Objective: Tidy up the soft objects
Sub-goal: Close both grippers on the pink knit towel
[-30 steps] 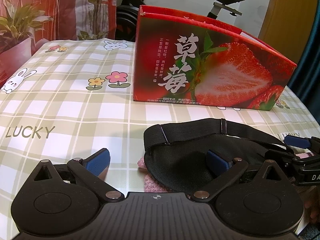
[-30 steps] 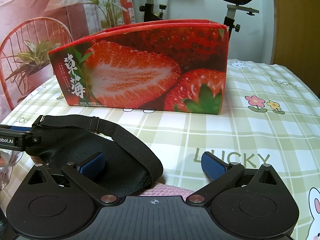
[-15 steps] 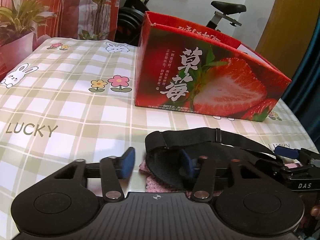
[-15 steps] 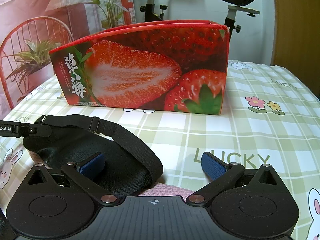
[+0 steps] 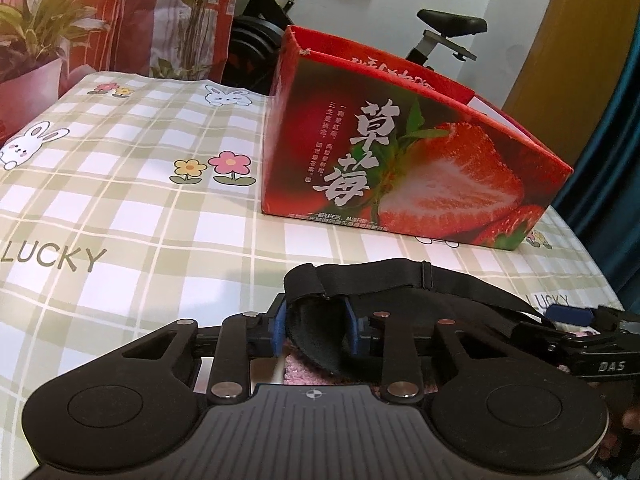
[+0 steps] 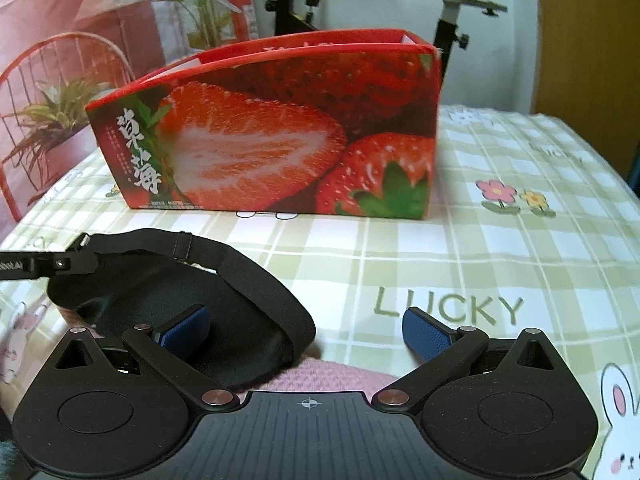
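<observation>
The left gripper (image 5: 316,330) has just been closing, and its blue fingers (image 5: 279,330) now pinch the left end of the black eye mask (image 5: 320,344), with the padded edge folded up between them. The mask lies on the counter (image 5: 132,216), near its front edge and well in front of the strawberry box (image 5: 400,160). Its elastic strap (image 5: 400,276) arches over the far side of the pad and runs off toward the right. Under the mask sits a pink knitted piece (image 5: 304,372), showing only as a small patch below the mask's edge.

The right gripper (image 6: 306,326) stands with its fingers (image 6: 426,334) wide apart and holds nothing. Its left finger rests over the right end of the mask (image 6: 168,308), above the pad's dark inner face; the other finger hangs over bare checked cloth by the word LUCKY. The strap (image 6: 260,280) loops round just beyond the left finger. The pink piece (image 6: 336,376) peeks out between the gripper's arms. The box (image 6: 280,132) stands upright behind, open at the top. The tip of the left gripper enters from the left edge of the right wrist view, at the mask's far end.
</observation>
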A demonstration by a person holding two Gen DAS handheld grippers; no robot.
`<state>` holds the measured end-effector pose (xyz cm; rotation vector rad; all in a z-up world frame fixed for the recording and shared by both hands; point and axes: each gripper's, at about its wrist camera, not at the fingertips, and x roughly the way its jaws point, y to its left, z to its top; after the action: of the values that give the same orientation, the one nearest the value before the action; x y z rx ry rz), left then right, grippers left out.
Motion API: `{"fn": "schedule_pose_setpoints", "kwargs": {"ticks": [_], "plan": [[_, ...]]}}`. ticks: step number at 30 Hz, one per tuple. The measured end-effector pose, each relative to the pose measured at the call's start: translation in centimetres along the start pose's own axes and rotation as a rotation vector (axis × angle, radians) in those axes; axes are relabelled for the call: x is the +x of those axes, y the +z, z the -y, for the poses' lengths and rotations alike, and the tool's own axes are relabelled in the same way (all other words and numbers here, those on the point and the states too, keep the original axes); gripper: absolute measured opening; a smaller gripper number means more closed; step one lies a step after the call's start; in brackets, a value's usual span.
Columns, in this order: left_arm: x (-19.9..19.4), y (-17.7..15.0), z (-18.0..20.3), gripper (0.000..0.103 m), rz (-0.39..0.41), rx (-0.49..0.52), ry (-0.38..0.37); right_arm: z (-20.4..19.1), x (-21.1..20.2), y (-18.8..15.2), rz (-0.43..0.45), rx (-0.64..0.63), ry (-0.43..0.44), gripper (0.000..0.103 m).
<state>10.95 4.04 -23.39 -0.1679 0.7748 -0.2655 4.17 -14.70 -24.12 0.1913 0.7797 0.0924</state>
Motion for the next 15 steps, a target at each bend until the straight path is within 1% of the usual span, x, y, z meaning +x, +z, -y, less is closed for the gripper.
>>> {"fn": "schedule_pose_setpoints", "kwargs": {"ticks": [1, 2, 4, 5, 7, 8, 10, 12, 14, 15], "plan": [[0.0, 0.0, 0.0, 0.030, 0.000, -0.003, -0.001, 0.1, -0.3, 0.1, -0.004, 0.007, 0.010, 0.093], [0.0, 0.0, -0.1, 0.030, 0.001, -0.005, -0.001, 0.2, -0.5, 0.1, -0.008, 0.008, 0.023, 0.090], [-0.1, 0.0, 0.0, 0.029, 0.003, -0.005, 0.000, 0.1, -0.8, 0.1, -0.016, 0.012, 0.051, 0.077], [-0.1, 0.0, 0.0, 0.029, 0.004, -0.006, 0.000, 0.0, -0.8, 0.1, -0.020, 0.016, 0.063, 0.074], [-0.2, 0.0, -0.1, 0.029, 0.005, -0.010, -0.002, -0.1, -0.9, 0.1, -0.026, 0.019, 0.082, 0.062], [-0.2, 0.0, -0.1, 0.028, 0.006, -0.012, -0.004, -0.2, -1.0, 0.1, -0.026, 0.019, 0.090, 0.060], [-0.3, -0.1, -0.3, 0.028, 0.007, -0.016, -0.008, -0.4, -1.0, 0.1, -0.028, 0.023, 0.105, 0.048], [-0.4, -0.1, -0.4, 0.027, 0.008, -0.018, -0.009, -0.5, -1.1, 0.2, -0.027, 0.032, 0.115, 0.040], [-0.5, 0.0, -0.5, 0.023, 0.017, -0.020, -0.005, -0.5, -1.4, 0.3, -0.014, 0.035, 0.108, 0.033], [-0.7, 0.0, -0.5, 0.022, 0.024, -0.022, -0.003, -0.4, -1.5, 0.4, 0.000, 0.035, 0.103, 0.025]]}}
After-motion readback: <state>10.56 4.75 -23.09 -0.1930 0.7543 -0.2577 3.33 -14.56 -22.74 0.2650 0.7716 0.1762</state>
